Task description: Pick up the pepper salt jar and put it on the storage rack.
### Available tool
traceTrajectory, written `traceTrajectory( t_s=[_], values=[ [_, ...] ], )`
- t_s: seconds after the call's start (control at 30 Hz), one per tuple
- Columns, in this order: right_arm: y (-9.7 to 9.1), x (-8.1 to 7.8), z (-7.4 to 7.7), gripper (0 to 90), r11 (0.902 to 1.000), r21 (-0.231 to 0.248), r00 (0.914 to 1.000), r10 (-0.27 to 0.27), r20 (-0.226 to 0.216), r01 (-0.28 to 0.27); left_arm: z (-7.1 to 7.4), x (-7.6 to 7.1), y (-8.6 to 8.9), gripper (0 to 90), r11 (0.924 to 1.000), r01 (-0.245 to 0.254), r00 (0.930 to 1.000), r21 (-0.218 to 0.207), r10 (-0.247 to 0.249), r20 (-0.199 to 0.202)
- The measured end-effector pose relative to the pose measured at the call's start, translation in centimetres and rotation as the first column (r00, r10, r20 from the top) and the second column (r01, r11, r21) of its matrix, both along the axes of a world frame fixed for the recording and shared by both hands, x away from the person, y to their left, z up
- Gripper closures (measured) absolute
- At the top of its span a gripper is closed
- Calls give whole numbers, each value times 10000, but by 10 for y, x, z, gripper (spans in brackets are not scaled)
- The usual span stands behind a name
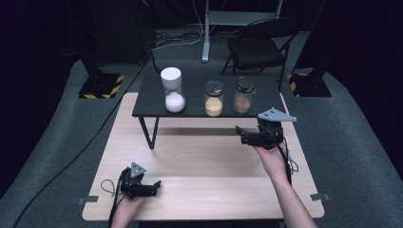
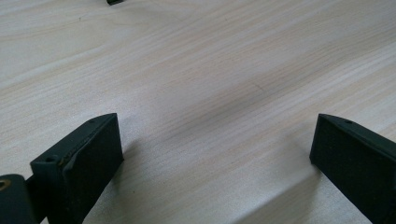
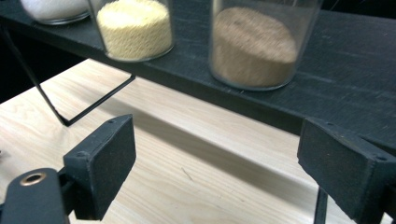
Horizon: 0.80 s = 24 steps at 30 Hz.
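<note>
Right gripper [image 1: 243,134]: held above the table [image 1: 199,156], near the front edge of the black shelf [image 1: 152,107], jaws wide apart with nothing between them. Brown jar [image 1: 244,95]: upright on the shelf, nearest this gripper, just ahead of the jaws in the right gripper view [image 3: 254,44], not touched. Yellow jar [image 1: 214,98]: upright beside the brown jar, centre of the shelf. White jar [image 1: 174,90]: upright at the shelf's left, white lid on. Left gripper [image 1: 153,187]: low over the near left part of the table, jaws spread wide, bare wood between them, well apart from the jars.
</note>
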State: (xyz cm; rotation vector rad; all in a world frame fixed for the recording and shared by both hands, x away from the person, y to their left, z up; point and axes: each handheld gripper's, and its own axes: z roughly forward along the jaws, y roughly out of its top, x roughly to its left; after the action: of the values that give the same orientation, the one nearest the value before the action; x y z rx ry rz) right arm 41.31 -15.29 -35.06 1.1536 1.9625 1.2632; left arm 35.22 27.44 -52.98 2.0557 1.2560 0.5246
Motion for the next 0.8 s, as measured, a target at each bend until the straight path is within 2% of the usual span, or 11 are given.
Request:
traceTrajectory(
  t_s=[0.37,0.8],
  values=[
    [7,-9,-20,109,9994,-242,9997,226,-59,-227,0,0,0,22,10000,8,10000,2,-8,0],
    [12,-18,-49,109,9987,-327,9986,390,-350,-401,0,0,0,22,10000,20,10000,23,-20,-7]
  ],
)
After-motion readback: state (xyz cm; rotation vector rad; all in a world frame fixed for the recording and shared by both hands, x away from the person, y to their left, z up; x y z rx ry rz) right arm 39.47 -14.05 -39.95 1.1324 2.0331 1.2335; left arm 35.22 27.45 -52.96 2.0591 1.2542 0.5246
